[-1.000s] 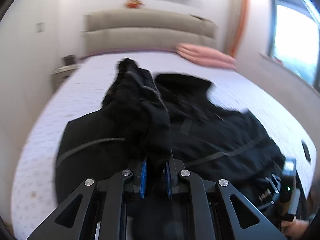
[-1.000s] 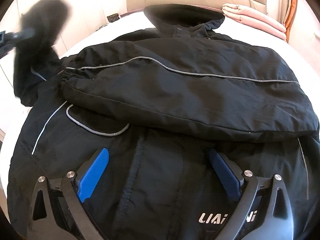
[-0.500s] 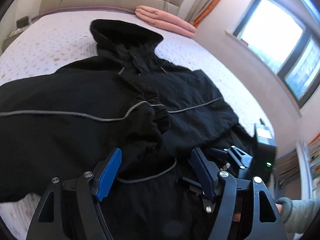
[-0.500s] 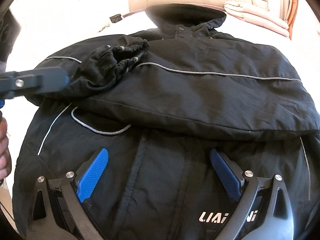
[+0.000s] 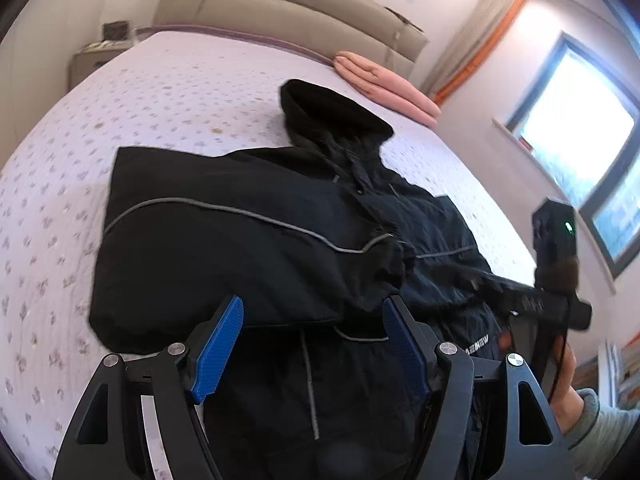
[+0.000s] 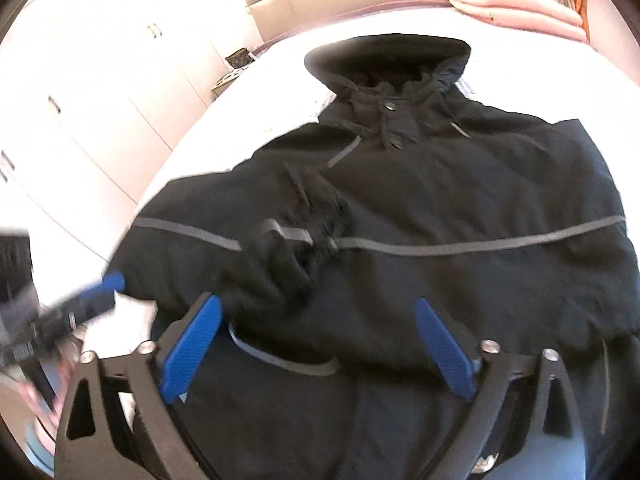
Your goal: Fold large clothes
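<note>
A black jacket (image 5: 256, 248) lies spread on a wide bed (image 5: 132, 104), its hood (image 5: 332, 112) pointing toward the padded beige headboard (image 5: 288, 12). Both sleeves are folded across the chest, and a thin grey piping line runs along each; the gathered cuff (image 5: 392, 256) of the near sleeve sits about mid-chest. The bedsheet is pale lilac with a small scattered floral print and looks smooth around the jacket. A folded pink blanket (image 5: 384, 88) rests at the head of the bed on the window side. A bright window (image 5: 580, 136) fills the wall on that side, with an orange-edged curtain (image 5: 480, 40) beside it. A low nightstand (image 5: 96, 56) stands at the other side of the headboard, and white cupboard doors (image 6: 100, 92) line the far wall in the right wrist view.

The left gripper (image 5: 316, 340) hovers over the lower front of the jacket with its blue-padded fingers (image 5: 220, 344) spread wide and holding nothing. The right gripper (image 6: 320, 344) hangs above the jacket's hem area; its fingers (image 6: 192, 344) are wide apart but closing, with no cloth pinched between them. In the right wrist view the left gripper is only a blur at the lower left, so its pose there cannot be read with confidence. A hand (image 5: 568, 396) in a grey sleeve holds the right gripper.
</note>
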